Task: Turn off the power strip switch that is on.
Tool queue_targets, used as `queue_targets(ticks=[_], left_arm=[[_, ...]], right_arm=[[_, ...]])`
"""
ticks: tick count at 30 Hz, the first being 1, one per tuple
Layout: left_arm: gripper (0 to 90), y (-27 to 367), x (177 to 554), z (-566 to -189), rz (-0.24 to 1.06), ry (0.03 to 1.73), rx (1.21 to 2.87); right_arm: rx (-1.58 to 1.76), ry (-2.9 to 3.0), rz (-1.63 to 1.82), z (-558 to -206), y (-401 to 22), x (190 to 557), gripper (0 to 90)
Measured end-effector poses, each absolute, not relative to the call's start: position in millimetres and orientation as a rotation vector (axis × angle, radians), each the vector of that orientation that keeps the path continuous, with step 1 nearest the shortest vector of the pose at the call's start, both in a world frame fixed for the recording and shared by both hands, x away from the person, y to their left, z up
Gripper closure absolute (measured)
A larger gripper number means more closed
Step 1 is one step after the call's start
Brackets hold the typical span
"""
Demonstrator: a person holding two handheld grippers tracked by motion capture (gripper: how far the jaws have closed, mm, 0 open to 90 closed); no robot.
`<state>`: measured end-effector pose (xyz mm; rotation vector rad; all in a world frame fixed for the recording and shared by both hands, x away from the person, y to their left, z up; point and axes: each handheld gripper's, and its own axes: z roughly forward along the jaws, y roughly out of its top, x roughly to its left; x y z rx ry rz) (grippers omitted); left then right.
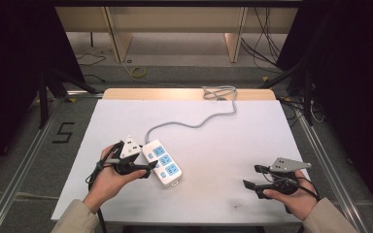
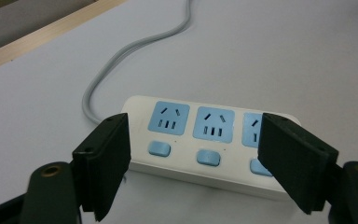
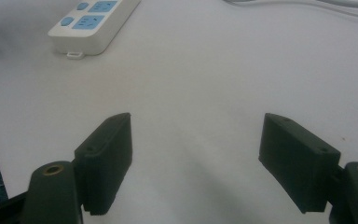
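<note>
Two grippers rest in your hands. Your left gripper (image 1: 151, 166) stands released, its jaws spread just beside the long side of the white power strip (image 1: 162, 161), which lies left of centre on the white table (image 1: 233, 145). Your right gripper (image 1: 251, 176) stands released too, well apart, over bare tabletop.

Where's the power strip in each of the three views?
High view: power strip lies left of centre on the white table, beside the left gripper.
Left gripper view: it lies across the middle, just beyond the open fingers.
Right gripper view: top left corner, far off.
Shared landmark: its grey cord.
</note>
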<state>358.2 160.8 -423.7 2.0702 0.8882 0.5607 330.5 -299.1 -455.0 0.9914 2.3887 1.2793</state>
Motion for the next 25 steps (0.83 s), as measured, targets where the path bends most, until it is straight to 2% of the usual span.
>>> queue_targets(ticks=[11,25], left_arm=[[25.8,182.0,338.9,-434.6,0.599,0.933,2.069],[25.5,180.9,336.7,-443.5,0.623,0.928,2.071]], right_arm=[[0.989,2.394,1.272,-455.0,-298.7,330.5,26.2],[0.985,2.395,1.272,-455.0,-298.5,330.5,26.1]])
